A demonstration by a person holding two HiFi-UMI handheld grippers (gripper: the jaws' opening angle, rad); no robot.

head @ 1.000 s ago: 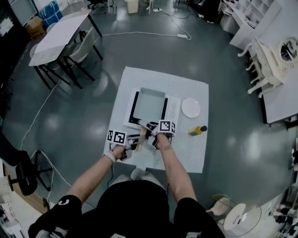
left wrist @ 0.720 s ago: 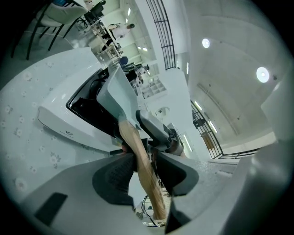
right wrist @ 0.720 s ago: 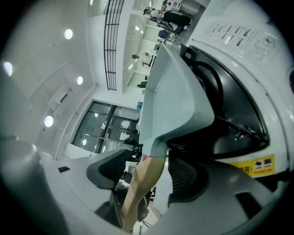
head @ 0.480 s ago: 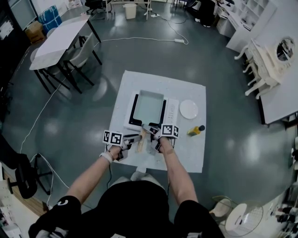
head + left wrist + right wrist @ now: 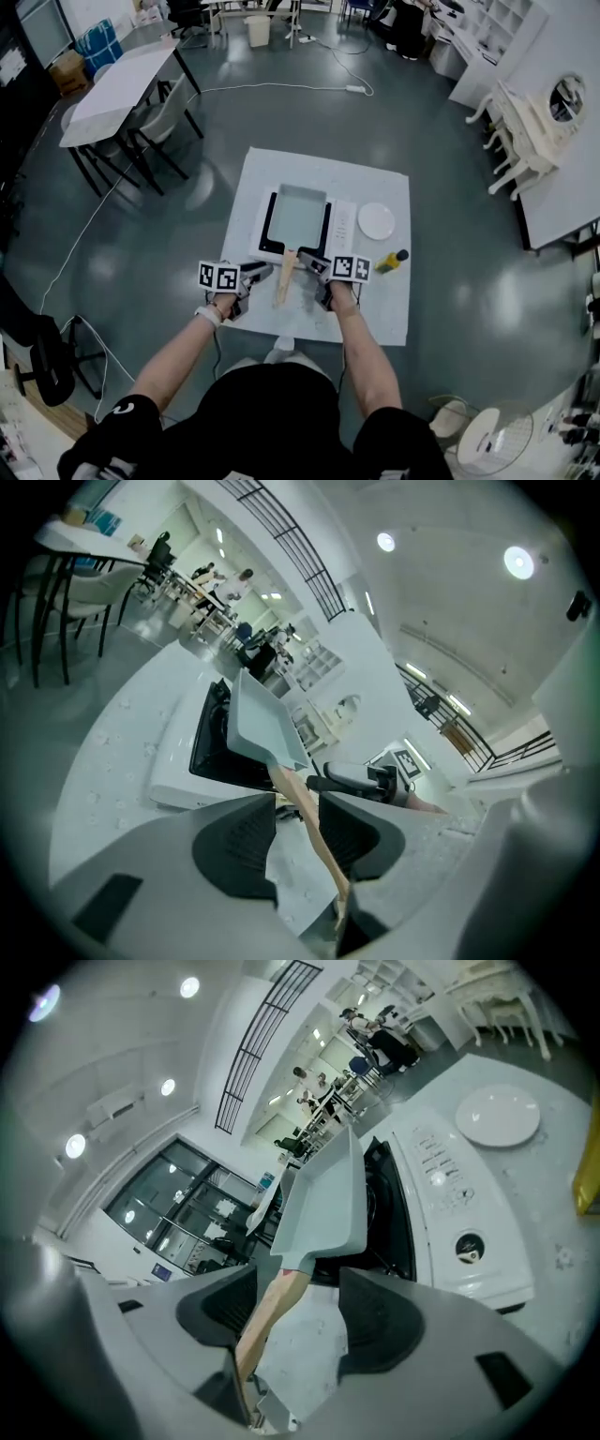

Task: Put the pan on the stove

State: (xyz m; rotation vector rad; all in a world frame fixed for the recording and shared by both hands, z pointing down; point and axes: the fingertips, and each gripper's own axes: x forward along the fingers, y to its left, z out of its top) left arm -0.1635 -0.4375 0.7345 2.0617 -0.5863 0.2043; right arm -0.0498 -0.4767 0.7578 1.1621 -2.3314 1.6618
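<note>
A pale blue rectangular pan (image 5: 297, 211) sits on the black cooktop of a white stove (image 5: 344, 223). Its wooden handle (image 5: 283, 279) points back toward me over the white table. My left gripper (image 5: 258, 272) is just left of the handle and my right gripper (image 5: 317, 267) just right of it. In the left gripper view the handle (image 5: 314, 832) runs through the gap of the open left gripper (image 5: 298, 832), close to the right pad. In the right gripper view the right gripper (image 5: 295, 1321) stands wide open, with the handle (image 5: 267, 1312) near its left pad and the pan (image 5: 328, 1208) ahead.
A white plate (image 5: 376, 221) lies right of the stove, and a yellow bottle (image 5: 391, 262) lies on its side below it. The white-covered table (image 5: 375, 305) stands on a grey floor. Another table with chairs (image 5: 122, 84) is far to the left.
Both grippers have drawn back toward me and apart from each other, off the handle's root. The pan stays on the stove.
</note>
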